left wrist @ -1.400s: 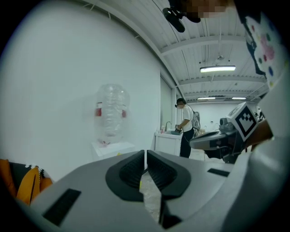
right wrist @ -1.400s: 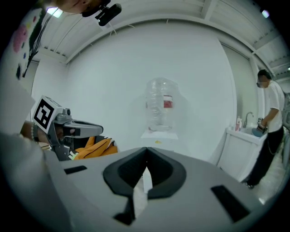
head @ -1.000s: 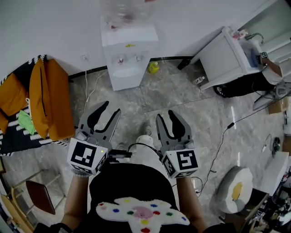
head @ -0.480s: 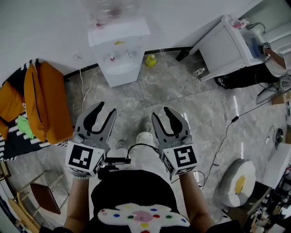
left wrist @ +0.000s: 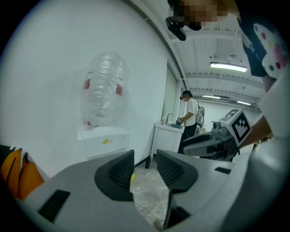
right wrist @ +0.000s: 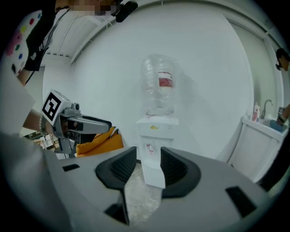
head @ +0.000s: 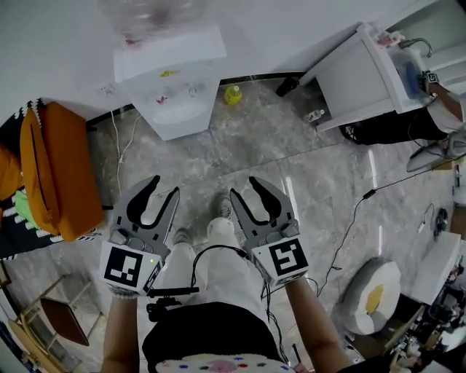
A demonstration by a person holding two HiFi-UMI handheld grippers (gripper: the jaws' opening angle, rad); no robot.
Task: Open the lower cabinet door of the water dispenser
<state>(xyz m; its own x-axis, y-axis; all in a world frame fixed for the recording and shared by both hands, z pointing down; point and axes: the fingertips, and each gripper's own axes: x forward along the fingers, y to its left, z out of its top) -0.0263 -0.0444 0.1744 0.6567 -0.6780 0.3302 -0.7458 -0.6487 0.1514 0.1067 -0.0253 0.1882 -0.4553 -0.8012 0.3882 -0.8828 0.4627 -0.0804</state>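
One water dispenser (head: 169,80) stood at the far edge of the floor (head: 291,167), backed against the wall, with a clear bottle (head: 149,14) upside down on top. Its lower cabinet door (right wrist: 153,174) appeared shut. No handle or edge could be made out at this range.

Step in hand, as judged: approach. Neither gripper had reached the dispenser. Both hung well short of it over the open middle of the floor, above the person's legs. The opening itself was not yet begun.

Next move, as judged: close the remaining stretch of floor, bring one gripper low to the door's free edge or handle, and find which side it swings from before pulling. The right one looked better placed, since the right gripper view had the dispenser's lower body lined up in the gap between its jaws, far off. In the left gripper view the dispenser sat left of the gap, with only floor and a small yellow object (head: 232,95) showing through.

Left gripper (head: 165,186): jaws parted to a moderate gap, nothing between the pads, touching nothing.

Right gripper (head: 244,186): jaws likewise spread, empty, pads clear of everything. The two were side by side, near each other but apart.
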